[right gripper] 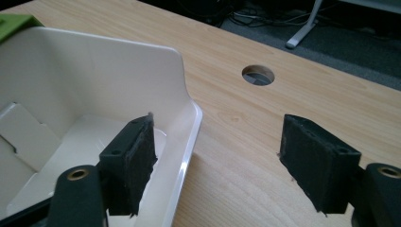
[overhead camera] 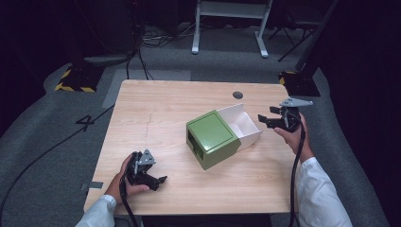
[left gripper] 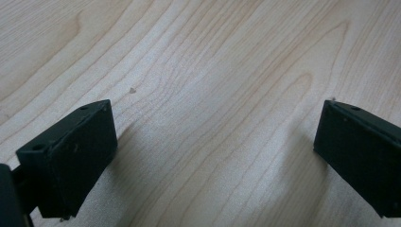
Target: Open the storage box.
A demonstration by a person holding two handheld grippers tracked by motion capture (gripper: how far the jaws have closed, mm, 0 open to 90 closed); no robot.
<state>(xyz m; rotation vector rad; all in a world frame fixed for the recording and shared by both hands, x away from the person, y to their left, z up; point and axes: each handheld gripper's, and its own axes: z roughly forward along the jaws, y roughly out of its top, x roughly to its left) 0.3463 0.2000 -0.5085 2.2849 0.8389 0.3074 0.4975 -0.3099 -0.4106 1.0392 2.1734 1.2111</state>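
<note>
We hold the right gripper [right gripper: 215, 165] spread wide, one jaw inside the white drawer [right gripper: 187, 123], the other outside its wall. The green box [overhead camera: 211, 138] lies beyond. Our left gripper [left gripper: 215, 151], also spread, hovers over bare table [left gripper: 213, 71].

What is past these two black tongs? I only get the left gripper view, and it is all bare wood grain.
Observer: From the high view, a green box sits mid-table, with a white drawer pulled out of its far right side.
Operator: Is anything in that drawer?
Observer: The right gripper view shows the part of its floor that is in sight bare, with a white divider inside.
Operator: Where are the other tongs?
Observer: The right tongs stand open astride the drawer's front wall, one finger inside, the other outside over the table.
Operator: And mine?
Observer: The left tongs are open near the table's near left edge, apart from the box.
</note>
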